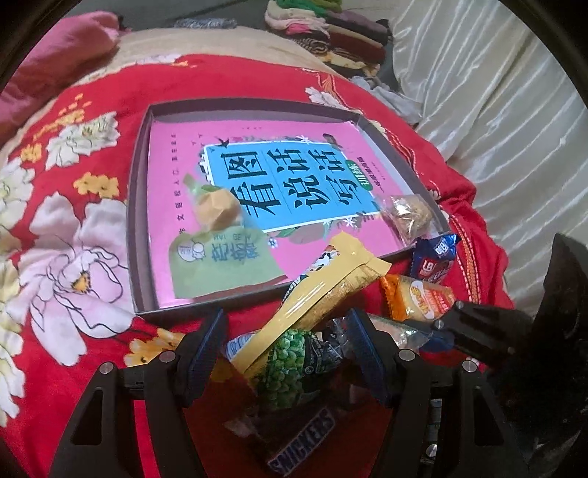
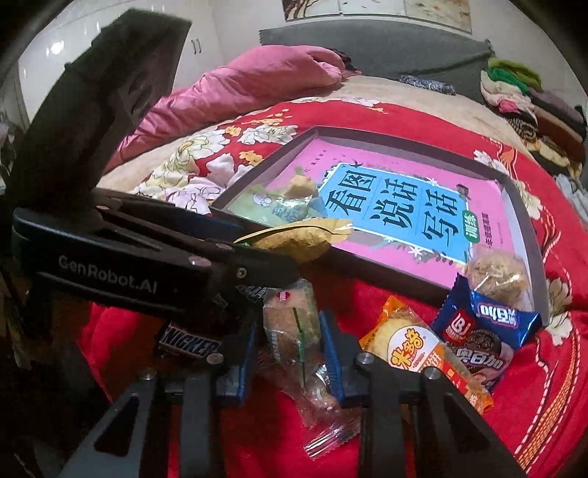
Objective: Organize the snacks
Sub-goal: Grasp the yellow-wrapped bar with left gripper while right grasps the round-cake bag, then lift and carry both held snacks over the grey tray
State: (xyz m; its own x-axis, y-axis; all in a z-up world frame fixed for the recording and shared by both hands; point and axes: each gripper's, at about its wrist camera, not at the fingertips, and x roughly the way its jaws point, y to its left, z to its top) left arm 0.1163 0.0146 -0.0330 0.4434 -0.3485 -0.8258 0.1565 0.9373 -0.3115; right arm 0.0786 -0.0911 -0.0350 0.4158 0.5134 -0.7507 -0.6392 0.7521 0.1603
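A shallow grey box [image 1: 141, 206] [image 2: 415, 141] with a pink book as its floor lies on the red floral quilt. Inside it are a green packet with a yellow pastry [image 1: 220, 253] and a clear-wrapped snack [image 1: 409, 217] [image 2: 496, 274]. My left gripper [image 1: 284, 347] is open around a yellow stick pack [image 1: 323, 294] and a green pea packet [image 1: 290, 362], just in front of the box. My right gripper [image 2: 292, 342] stands around a clear-wrapped cake [image 2: 294, 331]; its pads touch the wrapper. A Snickers bar [image 1: 305, 446] [image 2: 191, 343] lies below.
An orange rice-cracker packet [image 2: 415, 353] [image 1: 422, 299] and a blue biscuit packet [image 2: 485, 331] [image 1: 435, 257] lie on the quilt right of the grippers. A pink duvet [image 2: 257, 81] and folded clothes [image 1: 330, 33] lie at the far end of the bed.
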